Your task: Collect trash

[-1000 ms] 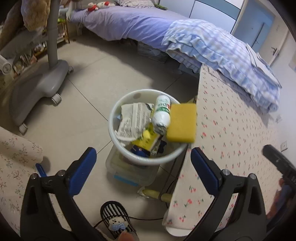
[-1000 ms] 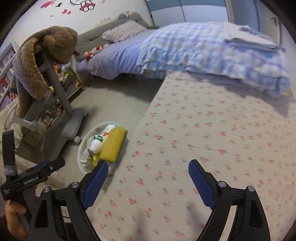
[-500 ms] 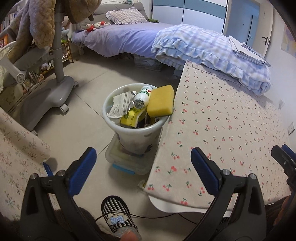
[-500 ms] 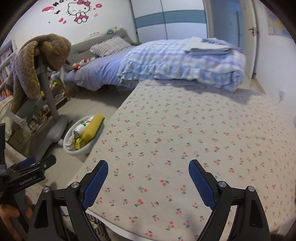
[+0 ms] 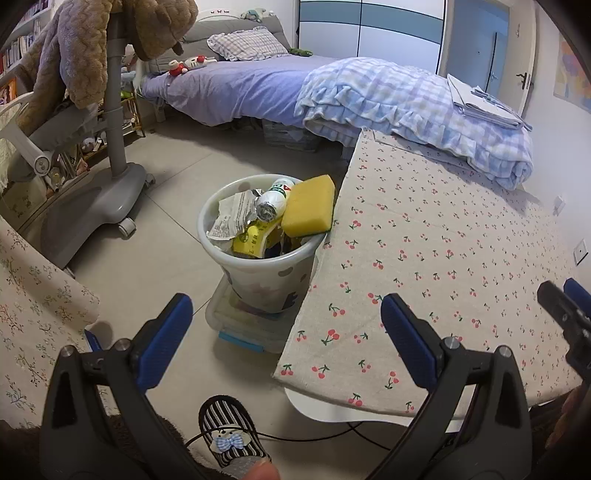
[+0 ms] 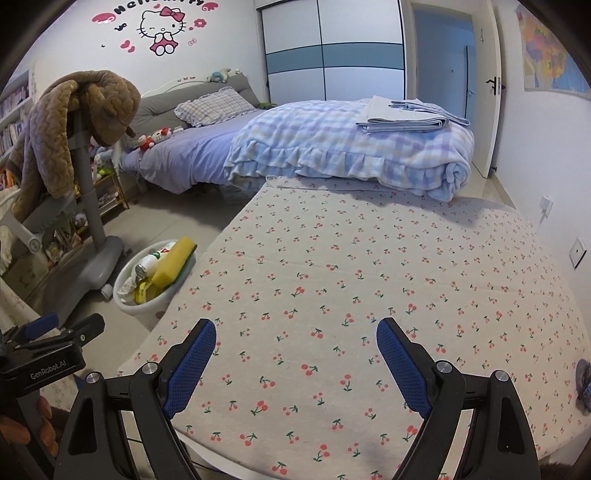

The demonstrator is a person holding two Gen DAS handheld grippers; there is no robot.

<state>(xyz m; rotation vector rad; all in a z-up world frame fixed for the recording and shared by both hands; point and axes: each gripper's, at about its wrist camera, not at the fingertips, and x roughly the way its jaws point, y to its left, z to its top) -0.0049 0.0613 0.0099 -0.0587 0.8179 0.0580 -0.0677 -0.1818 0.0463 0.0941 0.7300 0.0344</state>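
Sponge [image 5: 308, 207] tops my full bin [image 5: 258, 273]; tablecloth [image 6: 369, 295] looks bare, dark edge-object unclear. Left gripper [image 5: 286, 328] and right gripper [image 6: 295, 354] gape, empty.

Tiled floor [image 5: 173, 206], bed [image 6: 207, 155] — Hello Kitty wall [image 6: 159, 29]

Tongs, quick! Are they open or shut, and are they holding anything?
Left tongs: open, holding nothing, above the floor near the trash bin.
Right tongs: open, holding nothing, above the cherry tablecloth.

Cherry-print tablecloth [image 6: 369, 277], checked blanket [image 6: 351, 151], grey stand [image 5: 114, 110], striped slipper [image 5: 231, 430]
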